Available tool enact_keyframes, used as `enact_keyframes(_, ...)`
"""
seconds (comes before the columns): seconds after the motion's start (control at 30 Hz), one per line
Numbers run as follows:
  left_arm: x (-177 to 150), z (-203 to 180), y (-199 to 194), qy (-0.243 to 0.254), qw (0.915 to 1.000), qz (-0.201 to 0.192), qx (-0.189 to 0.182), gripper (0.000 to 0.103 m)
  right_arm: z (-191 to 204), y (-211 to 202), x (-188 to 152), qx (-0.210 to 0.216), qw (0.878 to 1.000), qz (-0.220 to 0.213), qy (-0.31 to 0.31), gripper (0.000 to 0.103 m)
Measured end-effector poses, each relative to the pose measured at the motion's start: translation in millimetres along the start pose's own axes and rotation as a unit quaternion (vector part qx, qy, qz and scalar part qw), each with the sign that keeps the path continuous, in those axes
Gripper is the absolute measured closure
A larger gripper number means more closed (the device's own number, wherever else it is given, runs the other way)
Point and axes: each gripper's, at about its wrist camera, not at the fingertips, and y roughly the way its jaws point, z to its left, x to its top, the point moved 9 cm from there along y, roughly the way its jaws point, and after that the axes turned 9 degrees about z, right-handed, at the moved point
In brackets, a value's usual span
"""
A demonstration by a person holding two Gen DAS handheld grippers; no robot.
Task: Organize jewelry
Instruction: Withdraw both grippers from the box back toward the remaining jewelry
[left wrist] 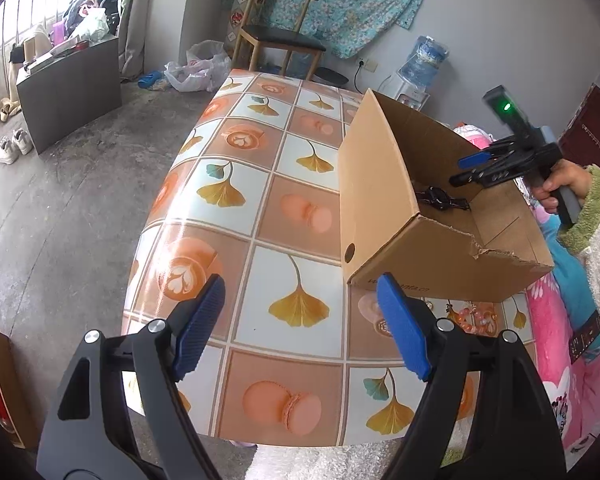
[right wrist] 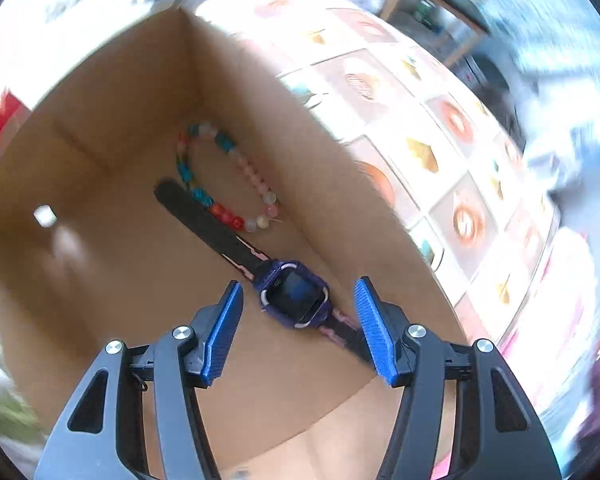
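A brown cardboard box (left wrist: pixel 384 200) stands on the patterned table (left wrist: pixel 260 208); its inside fills the right wrist view (right wrist: pixel 100 152). On the box floor lie a purple watch (right wrist: pixel 296 294) with a black strap and a bracelet of coloured beads (right wrist: pixel 224 176). The watch also shows dark in the left wrist view (left wrist: pixel 440 198). My right gripper (right wrist: pixel 298 326) hangs open above the watch, its pads clear of it; it also shows above the box (left wrist: pixel 476 168), held by a hand. My left gripper (left wrist: pixel 300 324) is open over the table, nothing between its pads. Orange bead jewelry (left wrist: pixel 474 318) lies on the table beside the box.
A wooden chair (left wrist: pixel 280 28) stands beyond the table's far end. A grey cabinet (left wrist: pixel 68 88), shoes and plastic bags are on the floor to the left. A water dispenser (left wrist: pixel 416 72) stands behind the box. A pink cloth (left wrist: pixel 552 340) lies at the right.
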Motion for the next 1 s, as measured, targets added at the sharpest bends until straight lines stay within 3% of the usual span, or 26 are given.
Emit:
enact_keyframes(0.13, -7, -4, 10, 0.02, 0.9997, 0.008, 0.012, 0.028, 5, -58, -14, 0.106, 0.987, -0.085, 0.084, 0.046)
enact_keyframes(0.2, -16, -4, 20, 0.037, 0.9987, 0.02, 0.031, 0.029, 18, -94, -35, 0.145, 0.974, -0.146, 0.099, 0.035)
enact_keyframes(0.3, -29, -5, 31, 0.052, 0.9971, 0.036, 0.042, 0.028, 49, -146, -68, 0.152, 0.956, -0.229, 0.1, 0.031)
enact_keyframes(0.4, -42, -14, 39, 0.067, 0.9958, 0.049, 0.037, 0.028, 80, -177, -111, 0.185, 0.937, -0.28, 0.099, 0.028)
enact_keyframes(0.53, -57, -31, 50, 0.093, 0.9934, 0.059, 0.033, 0.026, 102, -167, -157, 0.21, 0.921, -0.301, 0.133, 0.028)
enact_keyframes(0.63, -68, -46, 62, 0.127, 0.9888, 0.068, 0.041, 0.024, 106, -127, -183, 0.215, 0.912, -0.289, 0.196, 0.028)
enact_keyframes(0.7, -73, -54, 69, 0.143, 0.9861, 0.071, 0.045, 0.023, 106, -100, -195, 0.241, 0.898, -0.274, 0.246, 0.028)
enact_keyframes(0.77, -76, -58, 74, 0.155, 0.9835, 0.073, 0.059, 0.023, 112, -73, -194, 0.272, 0.883, -0.259, 0.28, 0.033)
enact_keyframes(0.8, -76, -60, 76, 0.161, 0.9823, 0.071, 0.065, 0.022, 115, -63, -189, 0.28, 0.879, -0.251, 0.291, 0.04)
enact_keyframes(0.9, -76, -63, 77, 0.17, 0.9804, 0.067, 0.075, 0.019, 125, -42, -166, 0.312, 0.869, -0.241, 0.3, 0.046)
enact_keyframes(1.0, -75, -60, 78, 0.165, 0.9807, 0.063, 0.083, 0.018, 126, -31, -140, 0.318, 0.868, -0.232, 0.304, 0.05)
